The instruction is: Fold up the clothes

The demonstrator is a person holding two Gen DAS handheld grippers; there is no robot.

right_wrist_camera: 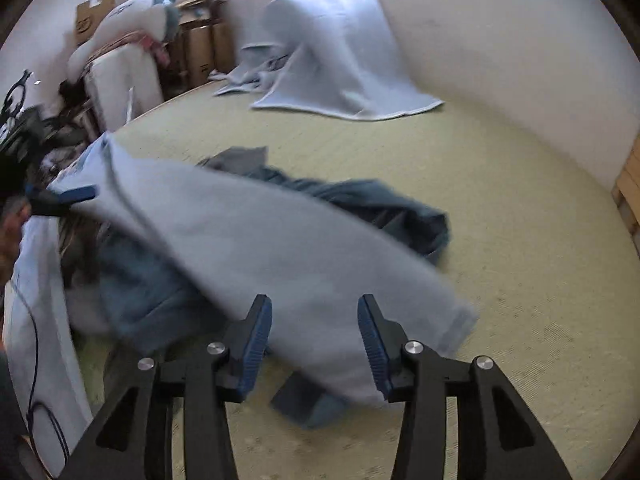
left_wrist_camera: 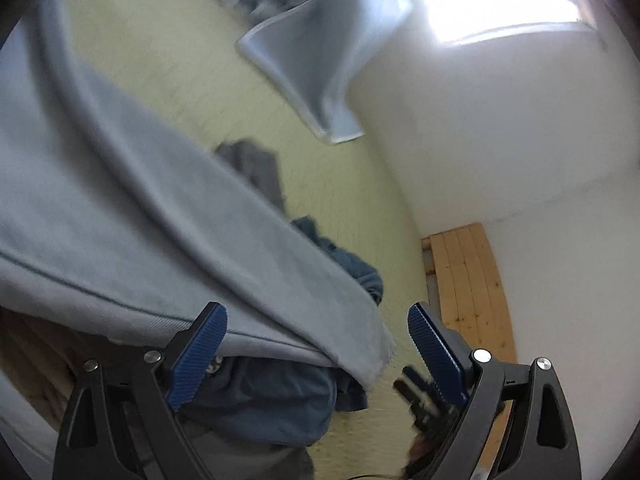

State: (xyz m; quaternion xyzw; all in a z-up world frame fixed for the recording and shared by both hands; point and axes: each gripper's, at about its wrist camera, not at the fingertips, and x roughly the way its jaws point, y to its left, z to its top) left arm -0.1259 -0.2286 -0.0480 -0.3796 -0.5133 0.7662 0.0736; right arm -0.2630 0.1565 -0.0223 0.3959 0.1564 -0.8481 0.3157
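A long light grey-blue garment (right_wrist_camera: 280,248) hangs blurred and slanted over a heap of dark blue clothes (right_wrist_camera: 380,204) on the pale yellow-green bed surface (right_wrist_camera: 500,208). My right gripper (right_wrist_camera: 316,344) stands open just in front of the garment's lower end, its pads not pressing the cloth. In the left wrist view the same garment (left_wrist_camera: 140,220) sweeps down from the upper left. Its hem passes between the wide-open jaws of my left gripper (left_wrist_camera: 318,356), untouched by the right pad. The right wrist view shows the left gripper (right_wrist_camera: 76,194) at the garment's far upper corner.
A grey garment (right_wrist_camera: 240,158) lies behind the heap. A light blue blanket (right_wrist_camera: 340,48) drapes over something at the bed's far end by the white wall. Boxes, a pillow and clutter (right_wrist_camera: 132,20) crowd the left side. Wooden slats (left_wrist_camera: 468,280) edge the bed.
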